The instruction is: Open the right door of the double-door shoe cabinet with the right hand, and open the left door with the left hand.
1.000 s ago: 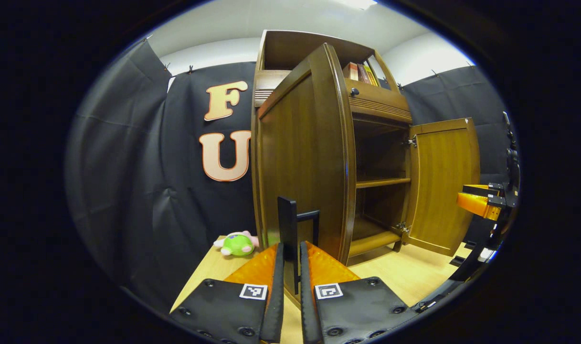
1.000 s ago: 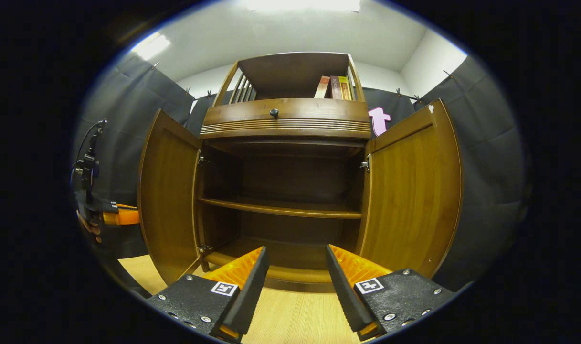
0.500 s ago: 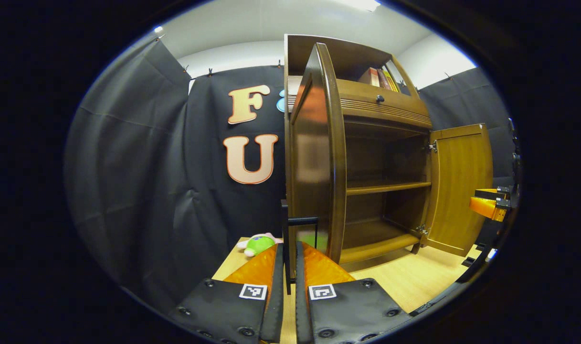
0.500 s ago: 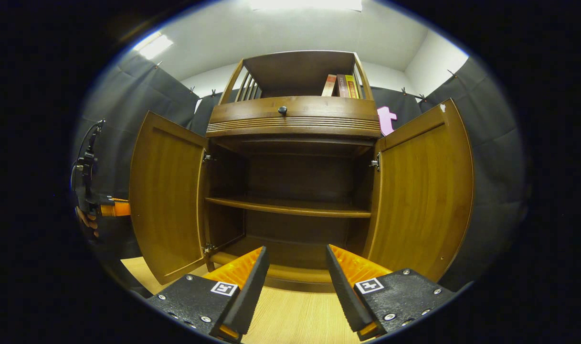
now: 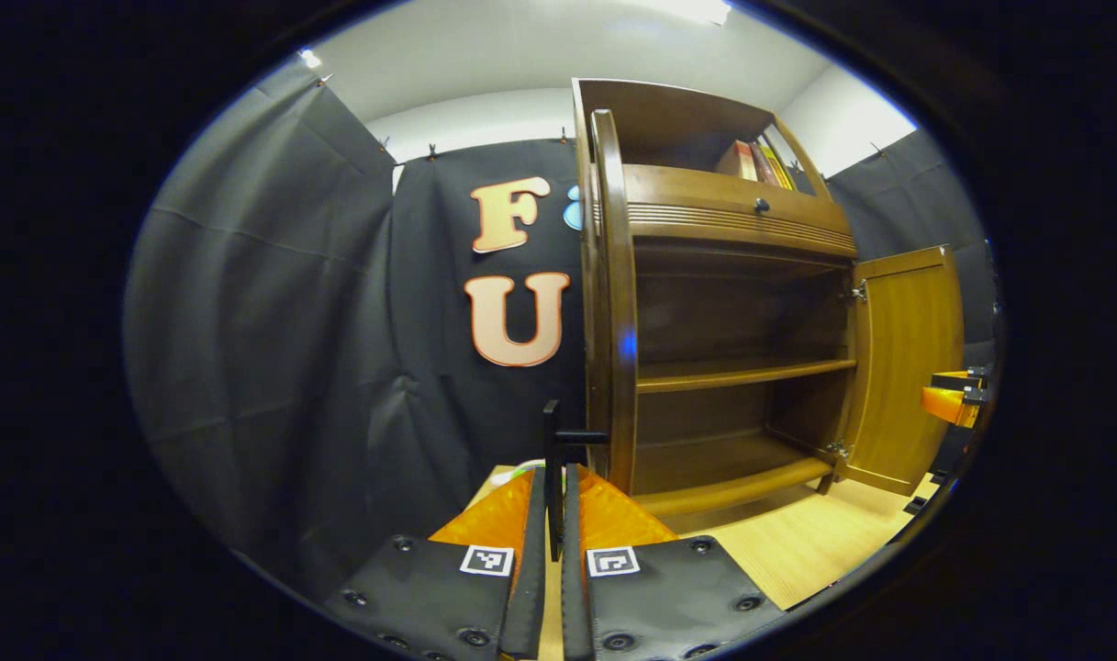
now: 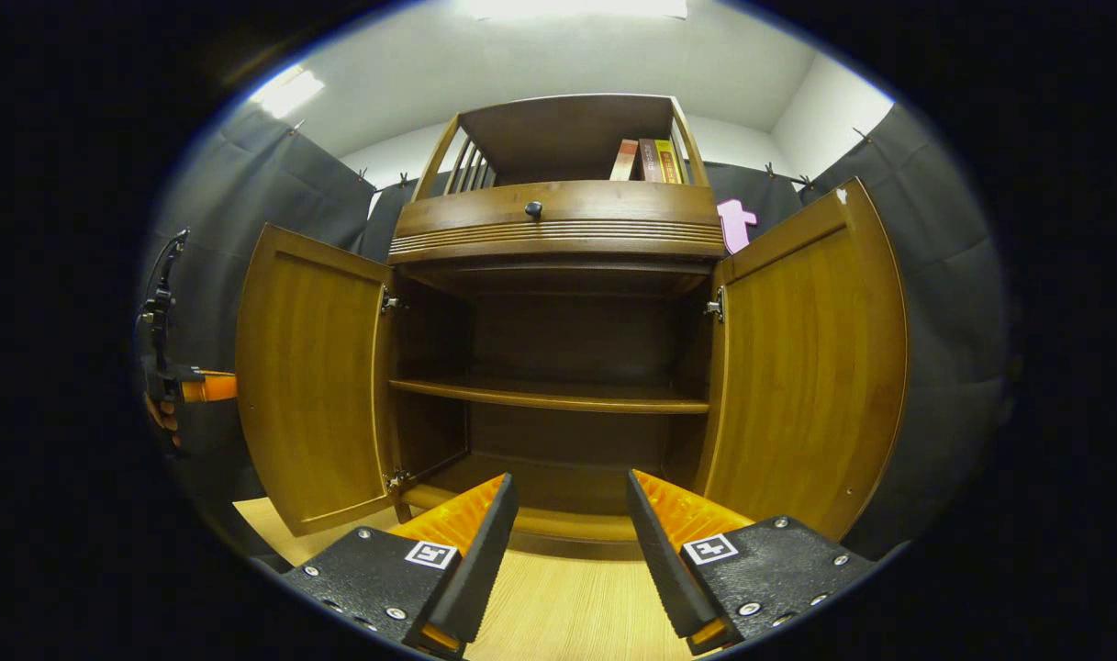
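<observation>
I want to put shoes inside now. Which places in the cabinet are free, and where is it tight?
Free: the brown wooden middle shelf and the bottom board below it, between the open left door and right door. Crowded: the top compartment's right end, with upright books, and the left door's black handle, pinched in the left claw.

The cabinet [image 6: 558,220] is glossy varnished wood with small metal hinges [image 6: 716,305]. The floor [image 6: 567,606] is pale matt wood grain. The wall [image 5: 273,349] is creased matt cloth.

Black cloth walls [image 5: 273,303] round the booth, white ceiling [image 6: 558,64] with light panel at 12 o'clock [image 6: 572,7], pale wood floor [image 6: 558,615] at 6 o'clock.
</observation>
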Motion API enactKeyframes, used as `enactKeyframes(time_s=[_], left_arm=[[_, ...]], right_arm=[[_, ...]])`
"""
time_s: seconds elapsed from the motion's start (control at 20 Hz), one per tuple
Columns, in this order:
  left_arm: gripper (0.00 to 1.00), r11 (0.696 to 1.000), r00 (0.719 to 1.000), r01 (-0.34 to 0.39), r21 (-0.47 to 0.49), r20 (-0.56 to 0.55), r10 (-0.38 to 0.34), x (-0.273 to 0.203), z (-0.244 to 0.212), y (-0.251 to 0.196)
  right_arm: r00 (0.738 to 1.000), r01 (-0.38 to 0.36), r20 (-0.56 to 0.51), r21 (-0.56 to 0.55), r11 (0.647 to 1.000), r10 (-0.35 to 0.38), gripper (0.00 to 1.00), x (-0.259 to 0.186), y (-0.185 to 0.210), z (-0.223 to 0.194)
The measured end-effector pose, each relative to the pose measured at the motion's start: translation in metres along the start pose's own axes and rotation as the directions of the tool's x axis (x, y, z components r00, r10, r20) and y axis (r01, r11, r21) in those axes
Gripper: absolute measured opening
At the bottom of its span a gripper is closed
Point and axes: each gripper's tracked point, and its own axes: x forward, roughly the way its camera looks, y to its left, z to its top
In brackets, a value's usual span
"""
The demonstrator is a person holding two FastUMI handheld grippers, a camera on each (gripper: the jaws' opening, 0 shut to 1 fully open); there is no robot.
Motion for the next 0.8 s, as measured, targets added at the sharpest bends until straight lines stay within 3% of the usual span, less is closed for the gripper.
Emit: enactKeyframes(time_s=[0.2,0.25,0.35,0.4,0.65,0.7,0.8], left_arm=[[0.17,1.0,1.0,-0.015,-0.018,0.008,0.015,-0.006,0.007,-0.001],[0.12,1.0,1.0,-0.014,-0.024,0.017,0.014,-0.008,0.012,-0.004],[0.12,0.999,0.999,-0.029,-0.018,0.036,0.029,-0.017,0.023,-0.006],[0.16,0.999,0.998,-0.037,-0.016,0.044,0.038,-0.019,0.027,-0.011],[0.16,0.999,0.998,0.0,-0.048,0.057,0.003,-0.029,0.044,-0.041],[0.1,0.999,0.999,0.008,-0.039,0.05,-0.006,-0.029,0.044,-0.049],[0.18,0.999,0.999,0.031,-0.034,0.045,-0.029,-0.029,0.047,-0.069]], right_arm=[[1.0,0.002,0.005,0.013,1.0,-0.002,0.75,-0.002,-0.004,0.002],[1.0,0.004,0.007,0.013,1.0,-0.004,0.75,-0.004,-0.006,0.003],[1.0,0.013,0.009,0.01,1.0,-0.013,0.75,-0.007,-0.011,0.004],[1.0,0.018,0.007,0.01,1.0,-0.018,0.84,-0.006,-0.014,0.006],[0.999,0.044,0.002,0.016,0.999,-0.044,0.84,-0.011,-0.032,0.01],[0.999,0.051,0.001,0.021,0.998,-0.051,0.84,-0.01,-0.036,0.013],[0.998,0.061,0.0,0.032,0.998,-0.061,0.84,-0.01,-0.043,0.015]])
